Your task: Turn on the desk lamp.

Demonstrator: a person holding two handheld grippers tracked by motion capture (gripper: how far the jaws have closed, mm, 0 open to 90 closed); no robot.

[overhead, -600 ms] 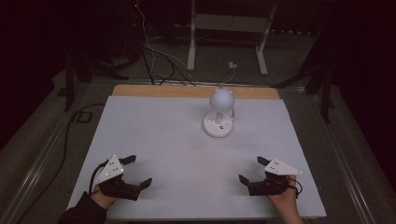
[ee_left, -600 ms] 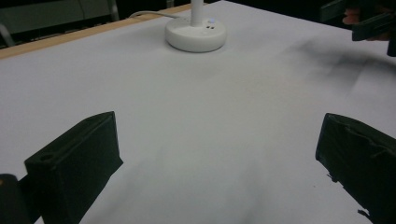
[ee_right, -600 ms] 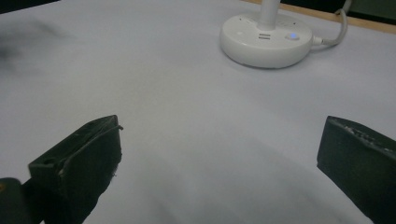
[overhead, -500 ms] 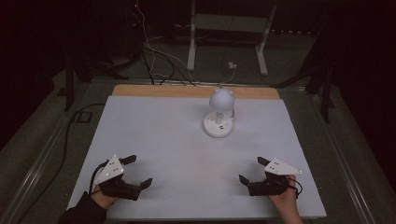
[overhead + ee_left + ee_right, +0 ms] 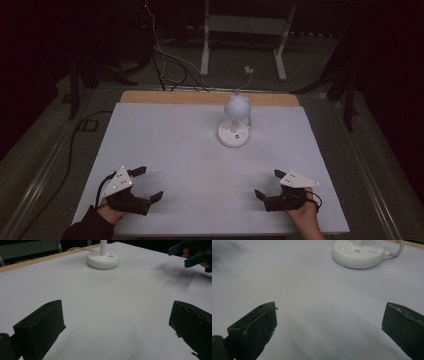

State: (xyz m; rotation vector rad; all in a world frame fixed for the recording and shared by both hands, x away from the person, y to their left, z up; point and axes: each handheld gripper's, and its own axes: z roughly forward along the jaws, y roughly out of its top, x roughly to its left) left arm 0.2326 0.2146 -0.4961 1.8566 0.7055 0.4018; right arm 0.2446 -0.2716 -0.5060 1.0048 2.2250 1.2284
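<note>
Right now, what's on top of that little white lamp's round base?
On the round base stands the white lamp's stem, with a small lit blue button and two short slots beside it. From above, the lamp's round head covers part of the base.

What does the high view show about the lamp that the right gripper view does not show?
High view alone: the lamp's round white head above its base, the wooden strip at the table's far edge, and both open grippers, left gripper and right gripper, resting near the table's near edge. Right gripper view alone: a lit blue button and two small slots on the base, seen close, with the white cable leaving it. Both share: the lamp's round white base on the white table.
</note>
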